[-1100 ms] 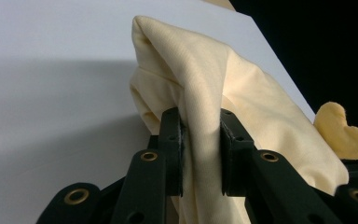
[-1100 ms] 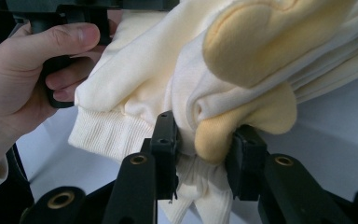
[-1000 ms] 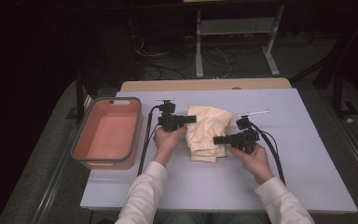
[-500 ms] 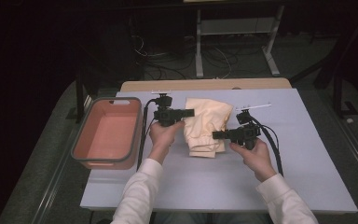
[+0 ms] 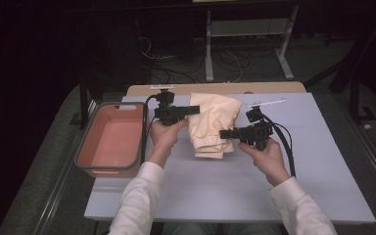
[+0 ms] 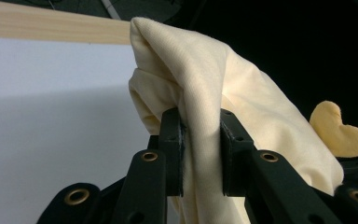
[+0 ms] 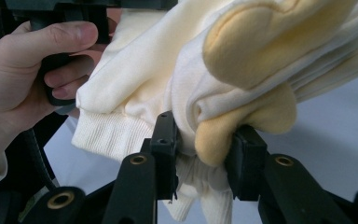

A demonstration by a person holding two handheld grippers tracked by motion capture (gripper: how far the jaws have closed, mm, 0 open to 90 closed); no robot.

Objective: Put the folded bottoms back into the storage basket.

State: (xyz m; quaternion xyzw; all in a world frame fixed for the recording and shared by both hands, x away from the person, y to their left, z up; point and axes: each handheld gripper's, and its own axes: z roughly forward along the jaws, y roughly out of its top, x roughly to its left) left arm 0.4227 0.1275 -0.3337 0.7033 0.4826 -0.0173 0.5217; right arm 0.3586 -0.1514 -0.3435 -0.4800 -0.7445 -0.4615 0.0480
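Garment (image 5: 214,124) lifted further off table — left tongs (image 5: 195,109), right tongs (image 5: 223,133) clamped on opposite edges.

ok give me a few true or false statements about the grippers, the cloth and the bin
1. Both grippers are clamped on the cream garment. True: the left gripper and the right gripper each have fabric between their jaws.
2. The garment lies inside the pink bin. False: it is over the table, right of the bin.
3. The bin stands at the table's left edge. True.
4. The right gripper's jaws are open with nothing between them. False: they pinch the garment near its ribbed cuff.
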